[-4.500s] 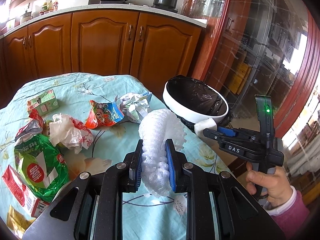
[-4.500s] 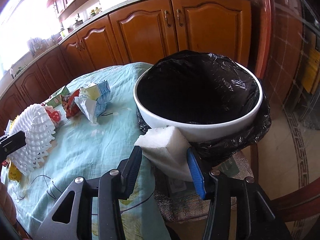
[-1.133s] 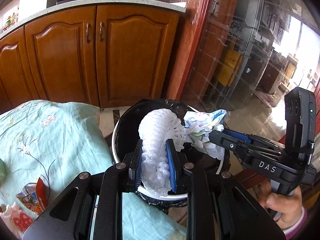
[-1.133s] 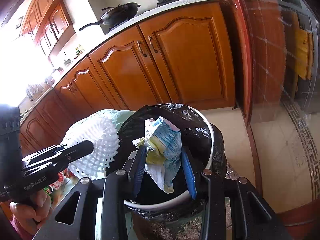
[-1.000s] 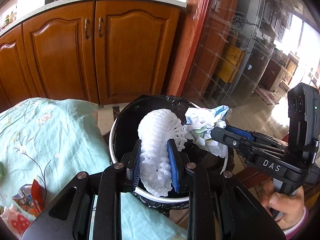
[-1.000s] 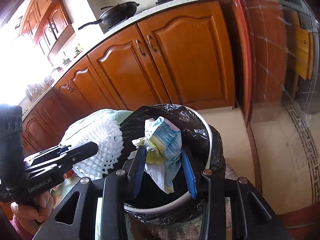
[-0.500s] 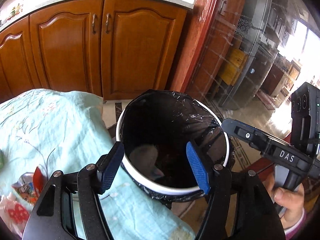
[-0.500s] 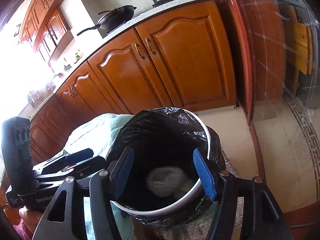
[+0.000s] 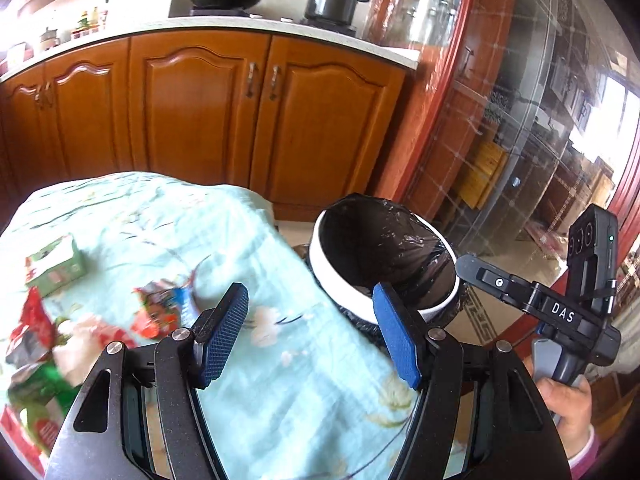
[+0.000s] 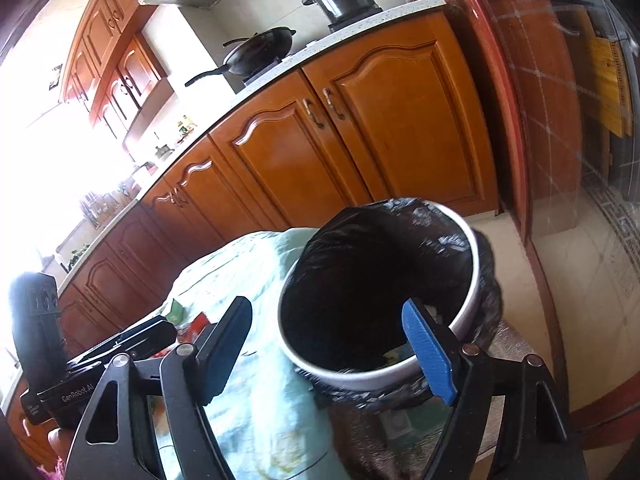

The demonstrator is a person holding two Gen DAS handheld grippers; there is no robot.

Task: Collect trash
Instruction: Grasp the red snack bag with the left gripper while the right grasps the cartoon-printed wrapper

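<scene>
Trash lies on the worktop, left of our nearer left tool; both tools spread, empty.

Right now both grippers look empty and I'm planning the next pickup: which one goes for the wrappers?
Left. The left gripper hangs open over the table, wrappers just ahead; the right gripper faces the bin.

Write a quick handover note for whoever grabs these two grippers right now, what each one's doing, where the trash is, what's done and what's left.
Left gripper: open, empty, over the table's edge.
Right gripper: open, empty, by the bin.
Bin: black-lined, beside the table; some pale trash shows inside.
Left on the tablecloth: green carton, red snack wrapper, and a blurred pile of wrappers at the left edge.
Next: probably pick those up and bin them.
</scene>
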